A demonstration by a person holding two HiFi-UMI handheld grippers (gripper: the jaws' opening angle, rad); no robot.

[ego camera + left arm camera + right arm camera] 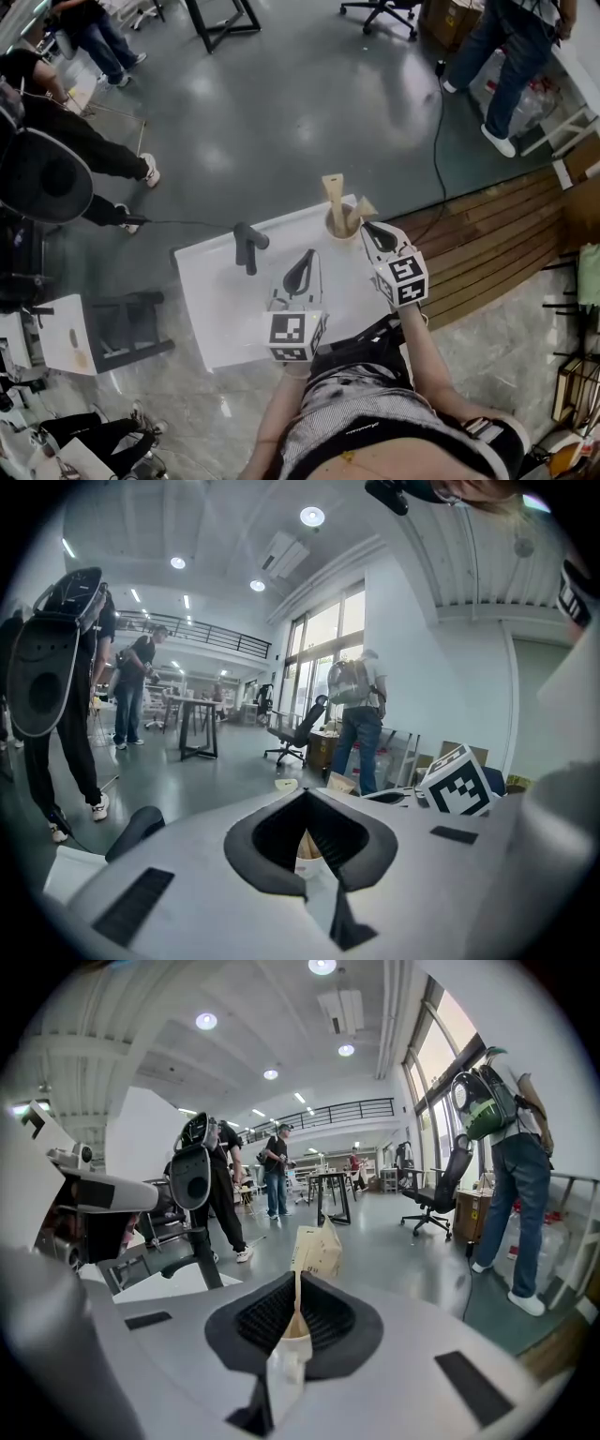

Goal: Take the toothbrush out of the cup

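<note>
A pale cup [339, 225] stands at the far edge of the white table [216, 300]. One toothbrush with a brown card head [333, 193] stands upright in it. A second toothbrush [364, 207] leans right at the cup's rim, and my right gripper [368, 226] is shut on its thin handle. In the right gripper view the handle [297, 1297] rises from between the jaws to the card head [315, 1251]; its lower end is hidden. My left gripper [302, 272] hovers over the table's middle, shut and holding nothing, with the cup [307, 847] seen past its jaws.
A black angled handle-like object [248, 246] stands on the table left of the cup. People stand on the grey floor beyond the table [511, 56], with an office chair [384, 11] and a black cable [439, 131]. Wooden decking [506, 234] lies to the right.
</note>
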